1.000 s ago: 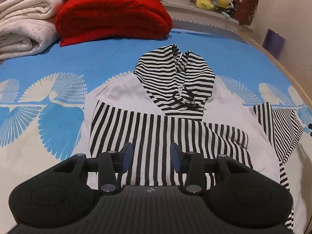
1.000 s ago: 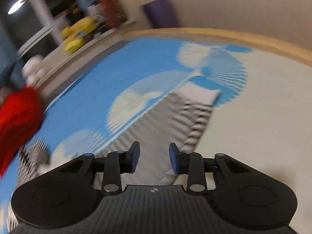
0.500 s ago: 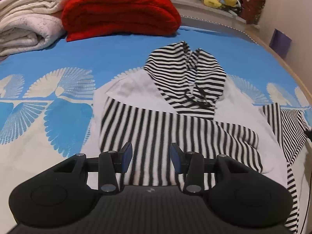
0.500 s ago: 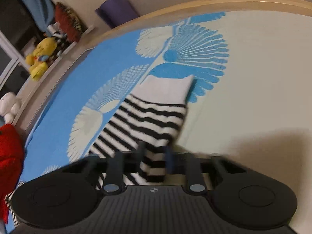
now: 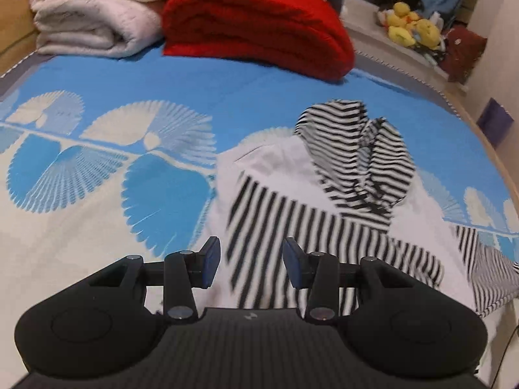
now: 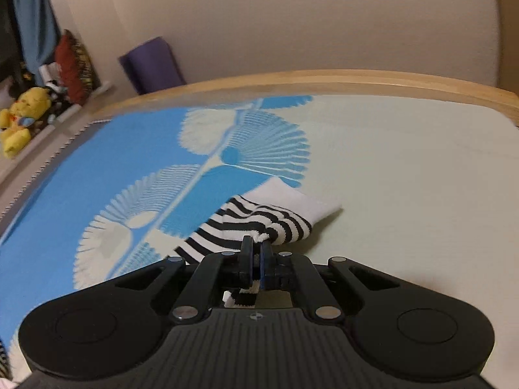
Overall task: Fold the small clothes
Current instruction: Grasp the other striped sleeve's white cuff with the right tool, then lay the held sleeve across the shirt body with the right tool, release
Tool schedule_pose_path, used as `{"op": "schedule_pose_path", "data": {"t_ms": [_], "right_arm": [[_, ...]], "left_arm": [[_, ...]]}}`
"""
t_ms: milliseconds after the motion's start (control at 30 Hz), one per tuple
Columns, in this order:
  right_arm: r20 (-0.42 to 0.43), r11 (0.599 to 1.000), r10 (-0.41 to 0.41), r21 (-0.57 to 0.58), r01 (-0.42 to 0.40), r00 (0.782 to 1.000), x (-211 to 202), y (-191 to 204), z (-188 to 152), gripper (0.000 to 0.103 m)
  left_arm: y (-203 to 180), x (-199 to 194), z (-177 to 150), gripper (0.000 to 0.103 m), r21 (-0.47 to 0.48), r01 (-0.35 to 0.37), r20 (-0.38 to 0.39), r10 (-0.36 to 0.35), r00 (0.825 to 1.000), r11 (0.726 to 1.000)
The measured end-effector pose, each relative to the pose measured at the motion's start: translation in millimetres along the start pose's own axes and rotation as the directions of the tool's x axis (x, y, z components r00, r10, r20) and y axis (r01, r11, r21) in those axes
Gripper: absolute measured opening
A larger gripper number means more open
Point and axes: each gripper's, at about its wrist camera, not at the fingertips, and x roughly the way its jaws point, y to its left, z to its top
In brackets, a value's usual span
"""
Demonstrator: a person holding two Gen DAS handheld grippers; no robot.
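A small black-and-white striped hoodie [image 5: 311, 214] lies flat on the blue and cream bedspread [image 5: 129, 149], hood [image 5: 363, 155] pointing away, one striped sleeve folded across its white body. My left gripper [image 5: 251, 261] hovers open over the hoodie's near left part, nothing between its fingers. The other sleeve [image 6: 259, 223], striped with a white cuff [image 6: 301, 201], stretches out to the right. My right gripper [image 6: 256, 248] is shut on this sleeve's edge near the cuff, and the cloth bunches up between the pads.
A folded red blanket [image 5: 256, 22] and a white blanket [image 5: 94, 13] sit at the bed's far side. The wooden bed edge [image 6: 324, 81] runs just beyond the sleeve, with a purple roll [image 6: 152, 64] and yellow plush toys [image 6: 22, 113] past it.
My right gripper has closed on the outstretched sleeve near its cuff. My left gripper has slid leftward over the hoodie, still open.
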Motion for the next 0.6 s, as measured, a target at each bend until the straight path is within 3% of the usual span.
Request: {"op": "schedule_pose_path", "data": {"t_ms": [100,167,200,267,333,367,433,467,500,533,600], "right_arm": [[0.100,0.993,0.022,-0.114,-0.011,0.995,-23,25,1,0.003],[0.201,0.963,0.115,-0.261,-0.060,0.973,-59,64,-7,0.003],[0.232,0.933,0.200,-0.341,-0.112,0.952,-82,87,-16,0.003],[0.216,0.814,0.438,-0.508,-0.283,0.873,-141,133,-48,0.003],[0.120,0.628,0.661,-0.628,-0.459,0.741,-207,166,-95,0.003],[0.021,0.520,0.744,-0.645,-0.559,0.668,-235,177,-120,0.004],[-0.260,0.304,0.807,-0.587,-0.750,0.531,-271,192,-163,0.009],[-0.386,0.232,0.783,-0.546,-0.805,0.488,-283,198,-184,0.010],[-0.481,0.206,0.735,-0.513,-0.833,0.477,-291,201,-205,0.010],[-0.559,0.204,0.673,-0.489,-0.848,0.484,-295,203,-223,0.010],[-0.651,0.244,0.576,-0.439,-0.865,0.494,-296,202,-240,0.016]], "left_arm": [[10,-3,1,0.047,-0.016,0.000,-0.002,0.000,1.000,1.000],[18,-7,4,0.047,-0.033,-0.003,0.008,0.003,1.000,0.999],[22,-9,7,0.047,-0.044,-0.004,0.015,0.005,1.000,0.999],[28,-12,12,0.047,-0.066,-0.003,0.025,0.005,1.000,0.998],[36,-16,17,0.047,-0.085,0.002,0.038,0.001,0.999,0.996],[39,-18,19,0.047,-0.089,0.002,0.042,0.002,0.999,0.996],[45,-19,21,0.047,-0.100,0.000,0.041,0.004,0.999,0.995],[47,-19,21,0.047,-0.103,0.003,0.038,0.001,0.999,0.995],[49,-18,21,0.047,-0.105,0.006,0.032,-0.003,0.999,0.994],[51,-17,21,0.047,-0.108,0.010,0.023,-0.007,1.000,0.994],[52,-15,19,0.047,-0.118,0.019,0.009,-0.018,1.000,0.993]]}}
